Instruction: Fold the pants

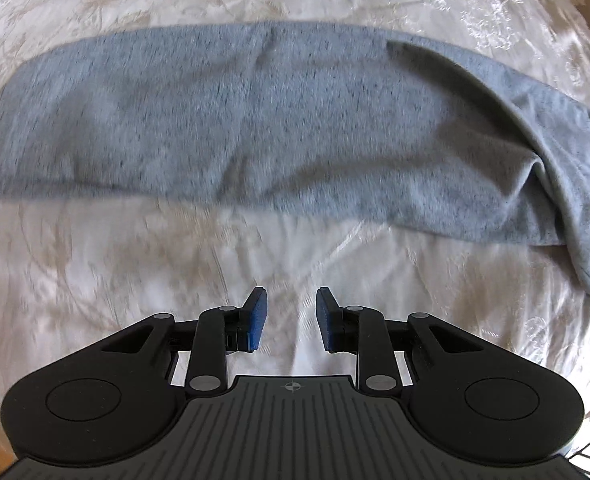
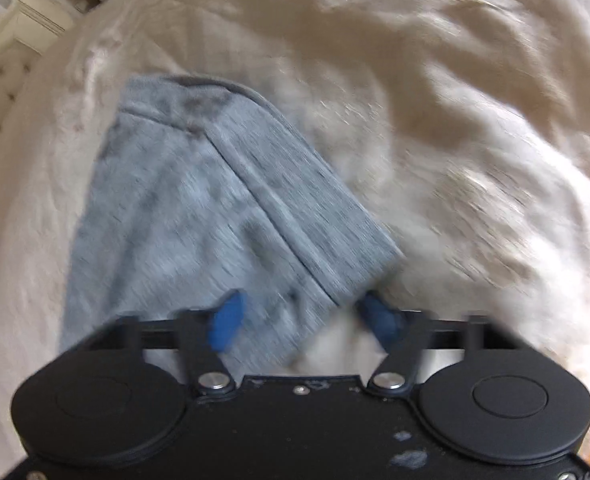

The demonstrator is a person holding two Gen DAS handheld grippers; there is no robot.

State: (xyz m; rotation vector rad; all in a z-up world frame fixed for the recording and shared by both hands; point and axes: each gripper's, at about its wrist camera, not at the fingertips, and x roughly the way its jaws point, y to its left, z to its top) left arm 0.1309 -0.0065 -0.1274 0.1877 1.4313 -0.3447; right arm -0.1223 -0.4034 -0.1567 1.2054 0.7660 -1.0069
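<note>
The pants (image 1: 255,128) lie ahead of my left claw (image 1: 291,318) as one long band on the bed (image 1: 135,264), so the lengthwise fold looks done and the crosswise folds remain. That claw hangs apart and empty. My right claw (image 2: 301,320) stands apart around the waistband (image 2: 315,216) corner, not pinching it.

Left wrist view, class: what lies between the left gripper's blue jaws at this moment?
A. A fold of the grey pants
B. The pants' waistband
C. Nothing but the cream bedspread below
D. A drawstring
C: the left gripper has its jaws apart over bare cream bedspread, and the grey pants lie further ahead, untouched.
</note>
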